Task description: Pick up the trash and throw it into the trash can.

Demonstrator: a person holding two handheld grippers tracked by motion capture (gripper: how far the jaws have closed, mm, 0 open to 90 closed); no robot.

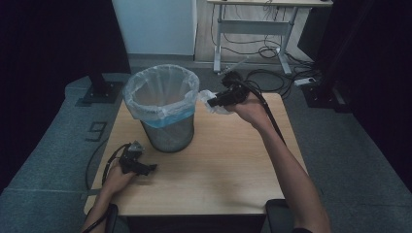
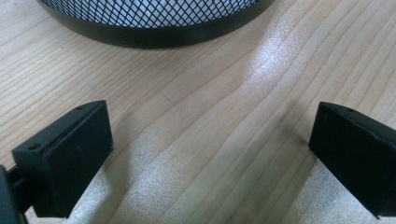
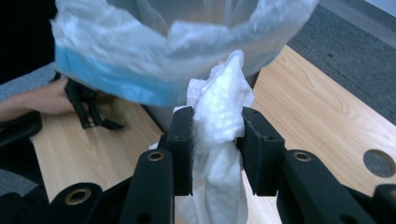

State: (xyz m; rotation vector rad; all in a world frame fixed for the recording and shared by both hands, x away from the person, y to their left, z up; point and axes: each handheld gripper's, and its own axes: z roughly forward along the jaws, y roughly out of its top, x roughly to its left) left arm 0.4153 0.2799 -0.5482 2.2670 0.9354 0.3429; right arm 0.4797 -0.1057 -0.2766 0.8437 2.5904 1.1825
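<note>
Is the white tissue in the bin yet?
Not yet: the tissue is clamped in the right gripper, just outside the bin's rim.

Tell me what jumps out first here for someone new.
The mesh bin with its clear liner stands on the wooden table, left of centre. Beside its rim, the right gripper is shut on a crumpled white tissue. The left gripper lies open near the front-left edge.
</note>
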